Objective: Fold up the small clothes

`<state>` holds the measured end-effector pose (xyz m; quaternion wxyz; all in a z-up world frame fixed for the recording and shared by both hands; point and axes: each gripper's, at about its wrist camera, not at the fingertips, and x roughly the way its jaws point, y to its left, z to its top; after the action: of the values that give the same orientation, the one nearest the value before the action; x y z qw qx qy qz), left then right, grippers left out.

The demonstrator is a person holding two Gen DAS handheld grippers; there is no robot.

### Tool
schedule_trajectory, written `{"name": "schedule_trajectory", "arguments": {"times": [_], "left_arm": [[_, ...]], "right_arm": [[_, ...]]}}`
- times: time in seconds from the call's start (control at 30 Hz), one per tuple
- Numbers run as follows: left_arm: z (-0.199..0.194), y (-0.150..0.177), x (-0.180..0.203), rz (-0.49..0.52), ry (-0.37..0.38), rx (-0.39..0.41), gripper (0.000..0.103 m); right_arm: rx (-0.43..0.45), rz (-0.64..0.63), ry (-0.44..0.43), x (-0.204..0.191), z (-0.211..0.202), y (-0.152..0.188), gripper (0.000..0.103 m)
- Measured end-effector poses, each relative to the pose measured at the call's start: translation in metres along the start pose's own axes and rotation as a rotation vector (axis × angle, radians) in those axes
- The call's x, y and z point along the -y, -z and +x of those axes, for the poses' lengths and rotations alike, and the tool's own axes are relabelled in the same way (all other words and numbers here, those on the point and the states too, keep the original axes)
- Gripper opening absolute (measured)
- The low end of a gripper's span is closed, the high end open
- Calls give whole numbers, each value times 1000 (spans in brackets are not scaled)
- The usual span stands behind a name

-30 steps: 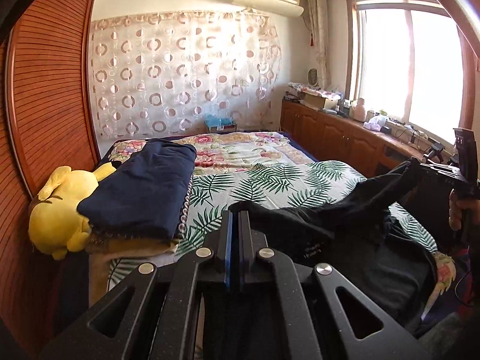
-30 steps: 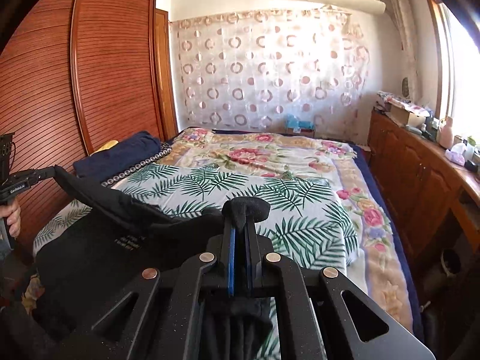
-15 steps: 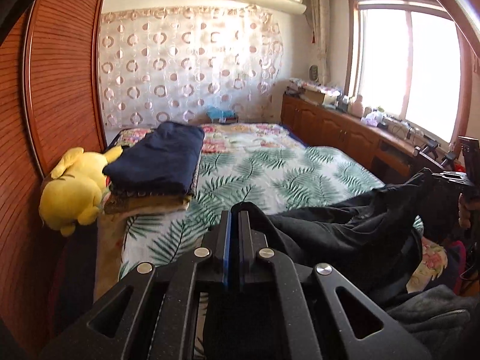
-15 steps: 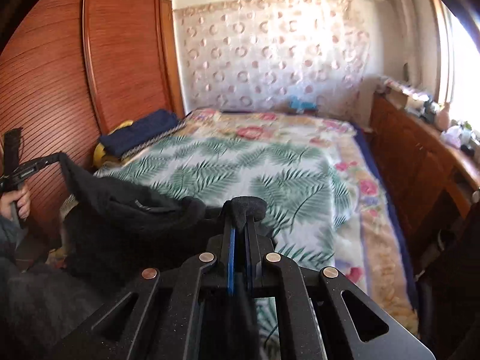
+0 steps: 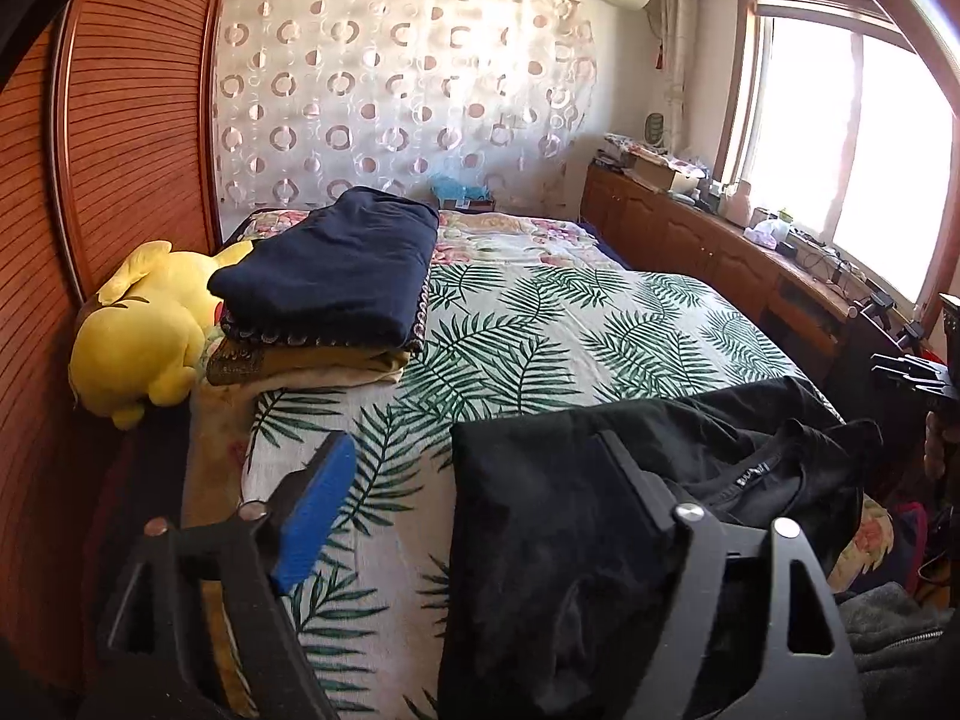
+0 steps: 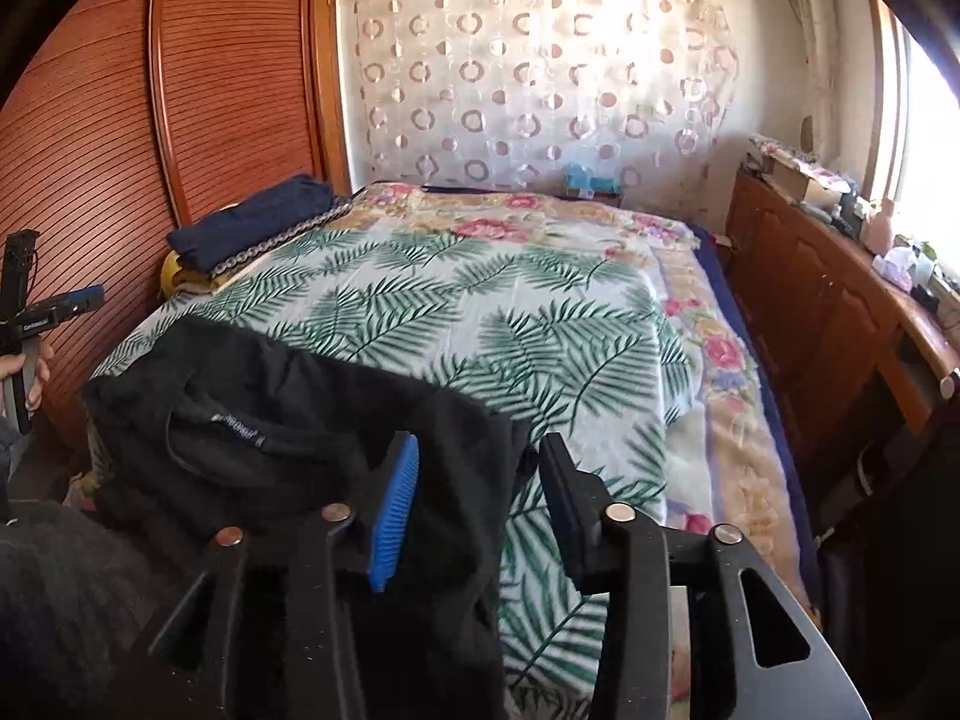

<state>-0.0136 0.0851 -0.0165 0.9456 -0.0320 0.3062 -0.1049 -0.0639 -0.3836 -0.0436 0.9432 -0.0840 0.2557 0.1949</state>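
Observation:
A black garment (image 5: 600, 498) lies spread over the near end of the bed, its collar label up; it also shows in the right wrist view (image 6: 288, 420). My left gripper (image 5: 474, 450) is open, its fingers wide apart above the garment's left edge, holding nothing. My right gripper (image 6: 480, 462) is open above the garment's right edge, its jaws apart and empty. The left gripper also shows at the left edge of the right wrist view (image 6: 72, 303). The right gripper shows at the right edge of the left wrist view (image 5: 900, 366).
The bed has a palm-leaf cover (image 5: 570, 324). A stack of folded clothes, navy on top (image 5: 336, 264), and a yellow plush toy (image 5: 144, 324) sit at its left. A wooden wardrobe (image 5: 120, 150) stands left, a low cabinet (image 6: 840, 312) under the window right.
Both grippers were shut on the black garment, holding it up stretched between them. Now both have opened and let go, and the garment lies on the bed's near end.

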Motion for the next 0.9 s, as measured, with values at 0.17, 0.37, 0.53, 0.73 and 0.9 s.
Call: {"name": "schedule_trajectory", "arguments": {"times": [0.17,0.37,0.53,0.73,0.9], "left_arm": [[27,-13,0,29,-24,-18,81],[71,-22,-3,41,-29,-89,81],[101,-13,2,57,-21,-151,81],[120,-2,4,65,-33,-230,81],[129,5,4,70,-36,-275,81]], "right_arm": [[-17,-9,29,6,36,-12,50],[-111,49,-14,18,104,-16,50],[-172,63,-64,19,128,-9,50],[-199,55,-66,18,132,-7,60],[-213,86,-66,22,139,0,66]]}}
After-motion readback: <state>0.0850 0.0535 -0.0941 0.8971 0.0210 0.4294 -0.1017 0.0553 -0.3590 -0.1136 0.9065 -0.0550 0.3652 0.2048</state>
